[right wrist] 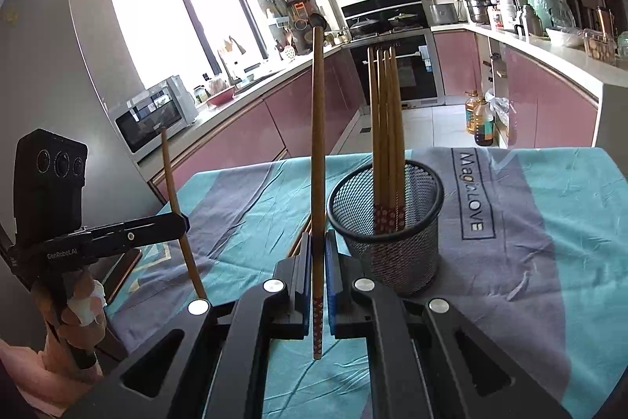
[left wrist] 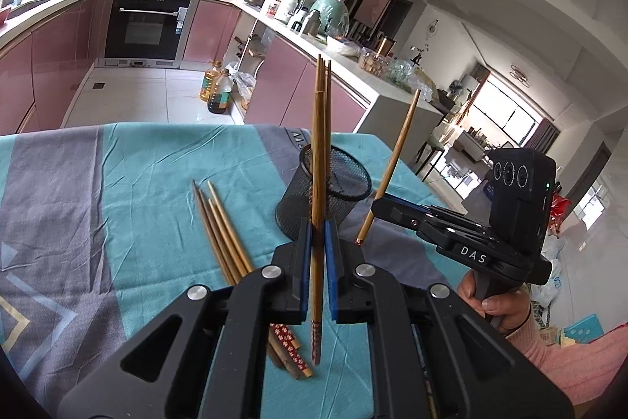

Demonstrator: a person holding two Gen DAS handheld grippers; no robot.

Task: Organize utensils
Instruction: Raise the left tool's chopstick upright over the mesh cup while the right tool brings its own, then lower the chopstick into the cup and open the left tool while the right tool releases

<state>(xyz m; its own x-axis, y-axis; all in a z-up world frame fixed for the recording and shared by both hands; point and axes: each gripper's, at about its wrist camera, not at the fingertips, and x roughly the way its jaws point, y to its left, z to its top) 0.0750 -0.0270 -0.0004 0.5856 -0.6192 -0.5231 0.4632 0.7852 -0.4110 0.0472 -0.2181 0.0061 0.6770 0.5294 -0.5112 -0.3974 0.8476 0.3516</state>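
My left gripper is shut on one wooden chopstick, which stands nearly upright with its patterned end hanging below the pads. Behind it stands a black mesh cup with several chopsticks upright inside. Several loose chopsticks lie on the cloth to the left of the cup. My right gripper is shut on another upright chopstick, just left of the mesh cup. Each gripper shows in the other's view: the right gripper with its slanted chopstick, and the left gripper.
A teal and grey cloth covers the table; its far edge drops to a tiled kitchen floor with oil bottles. A dark flat device lies near the table's left edge. A hand in a pink sleeve holds the right gripper.
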